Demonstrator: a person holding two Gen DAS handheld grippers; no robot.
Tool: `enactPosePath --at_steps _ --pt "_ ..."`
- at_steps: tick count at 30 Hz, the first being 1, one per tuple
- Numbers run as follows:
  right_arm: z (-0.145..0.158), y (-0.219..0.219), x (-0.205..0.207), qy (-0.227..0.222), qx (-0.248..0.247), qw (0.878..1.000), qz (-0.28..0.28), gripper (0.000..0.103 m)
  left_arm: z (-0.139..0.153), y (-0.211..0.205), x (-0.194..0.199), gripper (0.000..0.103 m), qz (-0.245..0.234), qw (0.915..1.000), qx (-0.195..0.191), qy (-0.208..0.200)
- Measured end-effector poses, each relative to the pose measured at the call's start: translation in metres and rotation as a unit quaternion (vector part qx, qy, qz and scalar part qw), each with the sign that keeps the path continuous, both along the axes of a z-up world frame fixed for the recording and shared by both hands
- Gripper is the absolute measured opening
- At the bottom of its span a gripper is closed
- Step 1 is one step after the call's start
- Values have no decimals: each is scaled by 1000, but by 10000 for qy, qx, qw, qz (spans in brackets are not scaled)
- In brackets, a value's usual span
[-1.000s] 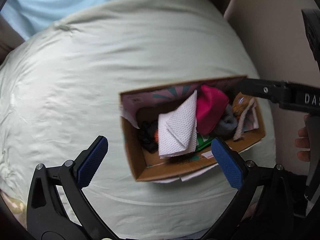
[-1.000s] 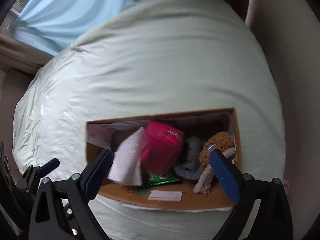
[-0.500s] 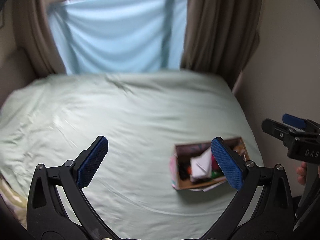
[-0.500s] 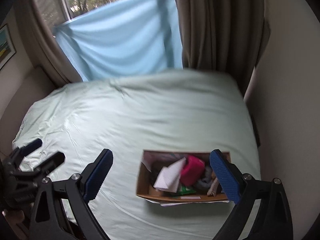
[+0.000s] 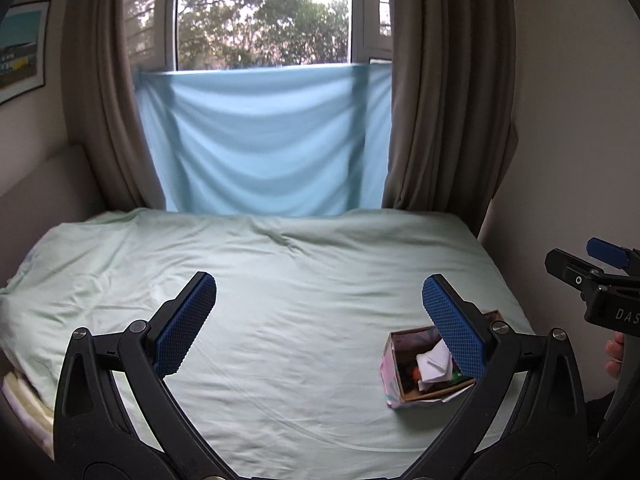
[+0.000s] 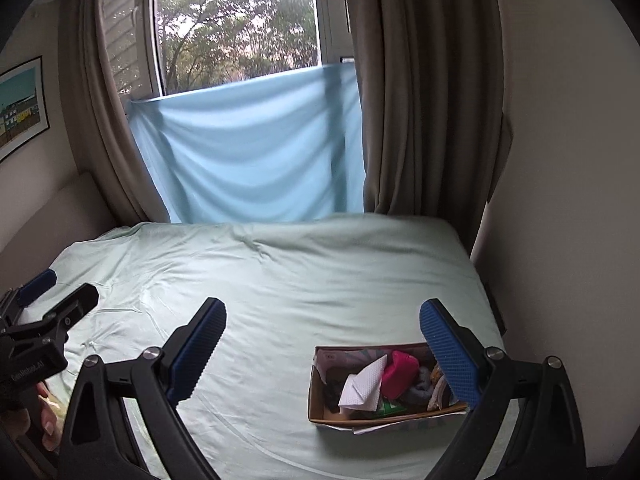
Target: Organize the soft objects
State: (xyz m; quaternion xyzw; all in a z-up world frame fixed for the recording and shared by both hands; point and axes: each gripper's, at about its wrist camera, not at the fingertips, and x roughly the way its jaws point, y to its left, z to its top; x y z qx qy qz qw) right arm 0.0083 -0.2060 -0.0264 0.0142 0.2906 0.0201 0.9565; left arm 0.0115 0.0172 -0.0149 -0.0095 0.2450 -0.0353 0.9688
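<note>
A small cardboard box (image 6: 320,396) sits on the pale green bed near its right front corner; it also shows in the left wrist view (image 5: 394,376). It holds a white folded cloth (image 6: 362,386), a pink pouch (image 6: 398,372), grey fabric (image 6: 420,390) and a brown plush (image 6: 436,376) partly hidden by my right finger. My left gripper (image 5: 318,322) is open and empty, held high and back from the bed. My right gripper (image 6: 320,346) is open and empty, also far from the box.
The bed (image 5: 280,300) fills the middle. A light blue sheet (image 5: 260,140) hangs over the window between brown curtains (image 5: 440,100). A wall (image 6: 560,200) runs along the bed's right side. A headboard (image 5: 40,184) is at the left.
Both grippers have pulled up and far back from the box and tilted upward. The box now looks small and the window has come into view.
</note>
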Motion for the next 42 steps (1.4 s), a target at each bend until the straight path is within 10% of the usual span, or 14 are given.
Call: enactPosePath --at_steps 42 --pt "13 7 -20 -456 -130 9983 -335 96 5 -6 -16 103 -158 9991 102 -369"
